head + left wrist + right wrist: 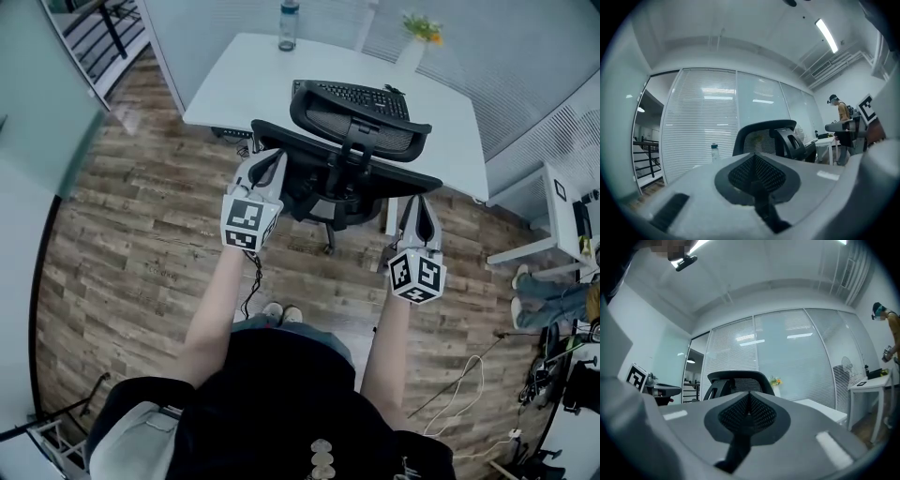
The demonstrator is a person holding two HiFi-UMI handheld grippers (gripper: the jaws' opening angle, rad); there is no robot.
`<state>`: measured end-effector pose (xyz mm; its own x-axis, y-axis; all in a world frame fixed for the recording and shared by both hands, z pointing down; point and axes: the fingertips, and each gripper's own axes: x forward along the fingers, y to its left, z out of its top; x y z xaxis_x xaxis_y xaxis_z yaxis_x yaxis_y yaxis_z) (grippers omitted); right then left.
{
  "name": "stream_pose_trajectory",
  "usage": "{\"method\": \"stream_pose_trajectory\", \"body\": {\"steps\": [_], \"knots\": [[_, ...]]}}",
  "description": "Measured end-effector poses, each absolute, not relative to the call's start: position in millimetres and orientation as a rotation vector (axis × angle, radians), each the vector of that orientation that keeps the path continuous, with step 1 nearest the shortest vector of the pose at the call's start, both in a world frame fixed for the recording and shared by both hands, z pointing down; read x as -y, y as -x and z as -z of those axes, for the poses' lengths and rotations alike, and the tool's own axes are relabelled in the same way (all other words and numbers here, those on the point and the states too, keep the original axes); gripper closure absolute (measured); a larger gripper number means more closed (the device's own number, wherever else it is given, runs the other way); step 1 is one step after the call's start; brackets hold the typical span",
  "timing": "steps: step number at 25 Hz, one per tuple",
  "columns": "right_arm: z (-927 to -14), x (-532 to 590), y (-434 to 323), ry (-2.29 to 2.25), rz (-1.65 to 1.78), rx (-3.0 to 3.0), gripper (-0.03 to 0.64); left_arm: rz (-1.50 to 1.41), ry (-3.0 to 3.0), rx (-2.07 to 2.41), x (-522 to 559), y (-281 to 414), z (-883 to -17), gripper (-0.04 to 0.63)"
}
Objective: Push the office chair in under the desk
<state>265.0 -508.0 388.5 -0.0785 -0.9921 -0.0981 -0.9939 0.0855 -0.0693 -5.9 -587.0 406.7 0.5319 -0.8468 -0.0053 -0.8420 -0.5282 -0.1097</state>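
Note:
A black office chair [347, 173] with a mesh headrest [361, 122] stands in front of the white desk [248, 84], its back toward me. My left gripper [270, 161] is at the left end of the chair's backrest. My right gripper [419, 204] is at the right end. I cannot tell whether either touches the chair. In the left gripper view the jaws [754, 159] are shut with nothing between them, and the headrest [764, 136] rises beyond. In the right gripper view the jaws [749, 397] are likewise shut and empty, the headrest [736, 380] behind them.
On the desk lie a black keyboard [352, 94], a water bottle [289, 26] and a small plant [422, 28]. A second white table [562, 216] stands at the right, with a person's legs [544, 295] near it. Cables [459, 384] trail over the wood floor.

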Motion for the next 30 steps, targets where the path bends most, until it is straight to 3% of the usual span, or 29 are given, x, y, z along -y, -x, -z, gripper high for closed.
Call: {"method": "stream_pose_trajectory", "body": {"steps": [30], "knots": [[-389.7,509.1,-260.6,2.053,-0.017,-2.247,0.611,0.087,2.654,-1.452,584.9,-2.0,-401.9,0.588]]}}
